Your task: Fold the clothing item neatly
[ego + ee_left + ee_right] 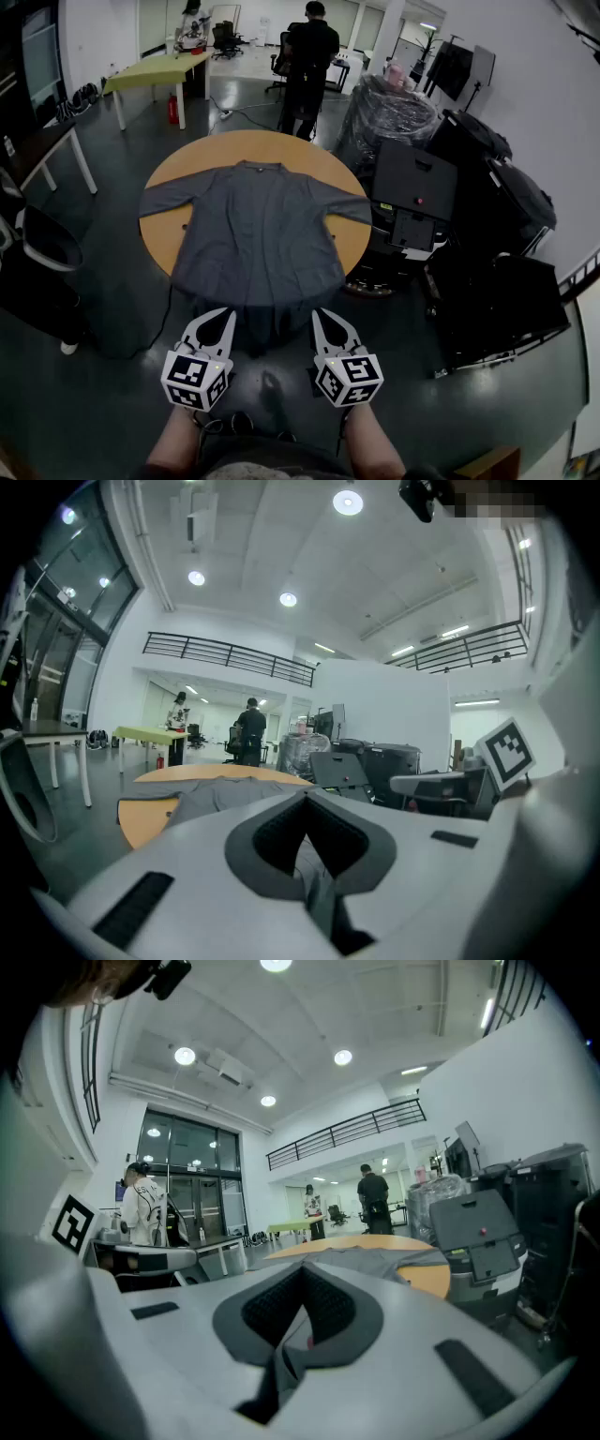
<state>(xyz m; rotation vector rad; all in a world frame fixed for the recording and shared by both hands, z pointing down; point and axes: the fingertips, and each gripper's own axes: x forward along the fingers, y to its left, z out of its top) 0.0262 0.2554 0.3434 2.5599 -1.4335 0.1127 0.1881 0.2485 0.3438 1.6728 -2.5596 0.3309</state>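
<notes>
Grey shirt, spread face-up and open on the round table at centre frame in the head view. Its collar lies toward the top of the picture, its sleeves are stretched out to left and right, and its hem hangs over the table's near edge.

The left gripper and right gripper sit low in the frame, one at each end of that hanging hem. Both are clenched. In each gripper view a creased strip of grey cloth appears pinched between the closed jaws, so each seems to be grasping a hem corner, and the fold has not yet begun.

Possible faults from this position:

- **Slipping:** the bite on the thin cloth looks shallow. A quick lift could pull a corner free and drop that side.
- **Skewing:** if one gripper rises or advances ahead of the other, the fold line would run at a slant across the body.
- **Sliding:** much of the hem is already off the table. A pull toward the bottom of the frame could drag the whole garment over the edge.
- **Trapped sleeves:** both sleeves are still spread, and the right cuff reaches the table rim. Folding the body first may bunch them underneath.
</notes>
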